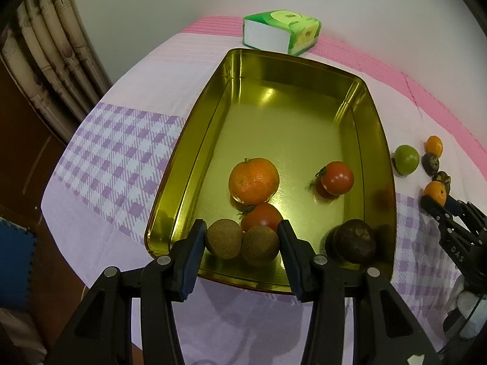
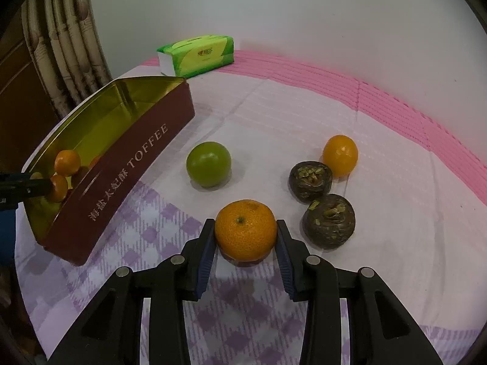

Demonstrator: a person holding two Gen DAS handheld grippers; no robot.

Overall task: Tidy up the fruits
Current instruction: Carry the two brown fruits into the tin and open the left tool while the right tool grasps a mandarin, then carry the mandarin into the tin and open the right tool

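A gold-lined toffee tin [image 1: 194,152] holds an orange [image 1: 253,180], two red tomatoes [image 1: 337,178], two brown round fruits [image 1: 242,241] and a dark water chestnut [image 1: 354,245]. My left gripper [image 1: 242,237] is open with its fingers either side of the two brown fruits. On the cloth, my right gripper [image 2: 246,235] has its pads against the sides of an orange tangerine [image 2: 245,229], which rests on the table. Near it lie a green fruit [image 2: 208,164], a small orange [image 2: 340,155] and two dark chestnuts [image 2: 328,221].
A green tissue pack [image 2: 199,54] lies at the back of the table by the white wall. The tin's maroon side [image 2: 121,179] stands left of the right gripper. A curtain [image 1: 57,48] hangs at the left. The table's left edge drops to dark furniture.
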